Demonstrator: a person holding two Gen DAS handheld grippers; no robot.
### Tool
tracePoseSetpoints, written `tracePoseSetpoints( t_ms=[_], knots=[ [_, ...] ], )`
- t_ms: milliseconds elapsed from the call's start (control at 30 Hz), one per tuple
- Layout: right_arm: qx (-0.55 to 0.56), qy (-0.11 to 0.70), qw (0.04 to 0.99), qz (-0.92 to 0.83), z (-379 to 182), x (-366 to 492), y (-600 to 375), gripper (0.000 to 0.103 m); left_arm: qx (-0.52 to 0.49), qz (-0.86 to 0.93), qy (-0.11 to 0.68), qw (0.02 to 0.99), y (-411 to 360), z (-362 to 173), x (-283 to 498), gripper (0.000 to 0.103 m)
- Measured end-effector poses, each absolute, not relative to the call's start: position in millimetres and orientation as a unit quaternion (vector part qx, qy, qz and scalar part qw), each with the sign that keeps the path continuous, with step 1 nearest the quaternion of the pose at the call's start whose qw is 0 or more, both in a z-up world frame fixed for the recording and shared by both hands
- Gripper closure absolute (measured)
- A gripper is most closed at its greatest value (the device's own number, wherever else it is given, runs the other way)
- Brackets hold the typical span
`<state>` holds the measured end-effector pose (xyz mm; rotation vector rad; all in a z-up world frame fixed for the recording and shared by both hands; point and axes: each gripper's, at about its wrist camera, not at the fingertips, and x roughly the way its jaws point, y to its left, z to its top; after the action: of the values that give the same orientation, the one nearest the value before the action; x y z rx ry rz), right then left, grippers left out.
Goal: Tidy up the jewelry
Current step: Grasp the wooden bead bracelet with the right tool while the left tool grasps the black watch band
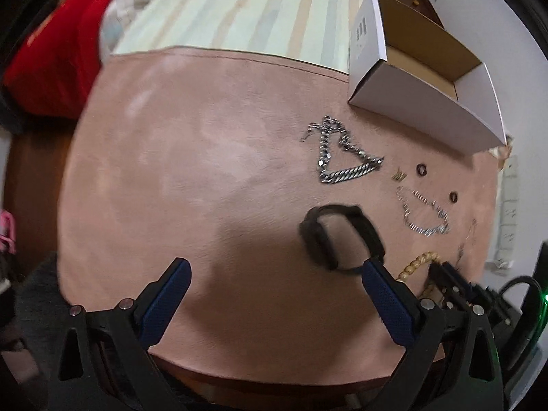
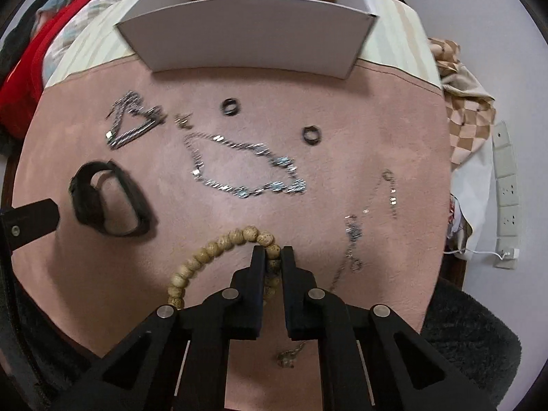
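**Right gripper has the bead bracelet, left one is just hanging open**

So here's the layout. Everything sits on a pink mat (image 2: 342, 109). The right gripper (image 2: 273, 257) has its fingers pinched narrow around the wooden bead bracelet (image 2: 219, 243), gripping it at the near end of the loop. The rest of the beads curve off to the left on the mat.

The left gripper (image 1: 274, 270) is spread wide, nothing between the fingers. Its right finger (image 1: 387, 294) is right up against the black band (image 1: 342, 236), maybe touching the near edge, hard to say with the blur.

Other stuff on the mat:
- chunky chain (image 2: 132, 123) far left, bunched in a rough triangle
- thinner silver chain (image 2: 246, 167) in a loose loop in the middle
- two dark rings (image 2: 230, 107), the second (image 2: 311, 134) off to the right, both between the thin chain and the box
- a tiny gold piece (image 2: 183, 121) just beside the chunky chain
- a fine necklace (image 2: 356, 236) trailing on the right side, near the beads

The white box (image 2: 246, 37) is open at the far edge of the mat, brown inside. From these angles I can't see its floor properly.
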<state>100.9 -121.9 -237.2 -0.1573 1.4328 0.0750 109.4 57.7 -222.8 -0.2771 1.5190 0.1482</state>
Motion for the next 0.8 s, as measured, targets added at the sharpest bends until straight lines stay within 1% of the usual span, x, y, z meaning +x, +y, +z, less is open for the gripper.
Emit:
tracePoseSetpoints(
  t_ms=[100,133,167,200,233,267,300,333,367,433,467,667,800],
  knots=[
    [-0.054,0.653,0.755,0.021,-232,105,-136,0.093,-0.134,0.060,0.686,0.713,55,-233,118,0.004],
    [-0.048,0.652,0.757,0.017,-230,106,-140,0.093,-0.132,0.060,0.686,0.713,54,-236,119,0.015],
    [-0.046,0.652,0.757,0.015,-229,108,-144,0.093,-0.131,0.057,0.689,0.711,52,-239,121,0.035],
    [-0.045,0.652,0.757,0.014,-229,110,-145,0.093,-0.131,0.052,0.692,0.708,51,-242,122,0.044],
    [-0.044,0.652,0.757,0.014,-229,111,-148,0.093,-0.129,0.049,0.696,0.705,49,-245,123,0.060],
    [-0.043,0.653,0.756,0.012,-229,112,-149,0.093,-0.128,0.043,0.697,0.705,48,-247,123,0.068],
    [-0.042,0.653,0.756,0.012,-229,113,-151,0.093,-0.126,0.038,0.695,0.707,46,-247,123,0.073],
    [-0.041,0.653,0.756,0.011,-230,114,-153,0.093,-0.122,0.032,0.691,0.712,45,-246,123,0.082],
    [-0.040,0.653,0.756,0.010,-231,114,-154,0.093,-0.114,0.030,0.687,0.717,43,-245,122,0.086],
    [-0.036,0.652,0.757,0.010,-230,114,-154,0.093,-0.092,0.025,0.677,0.729,40,-239,120,0.092],
    [-0.032,0.652,0.758,0.010,-229,114,-155,0.093,-0.085,0.024,0.674,0.733,40,-237,119,0.093],
    [-0.014,0.642,0.766,0.017,-218,109,-154,0.094,-0.054,0.016,0.651,0.757,36,-207,116,0.093],
    [0.000,0.631,0.775,0.030,-200,106,-151,0.094,-0.050,0.011,0.634,0.772,32,-177,114,0.093]
  ],
)
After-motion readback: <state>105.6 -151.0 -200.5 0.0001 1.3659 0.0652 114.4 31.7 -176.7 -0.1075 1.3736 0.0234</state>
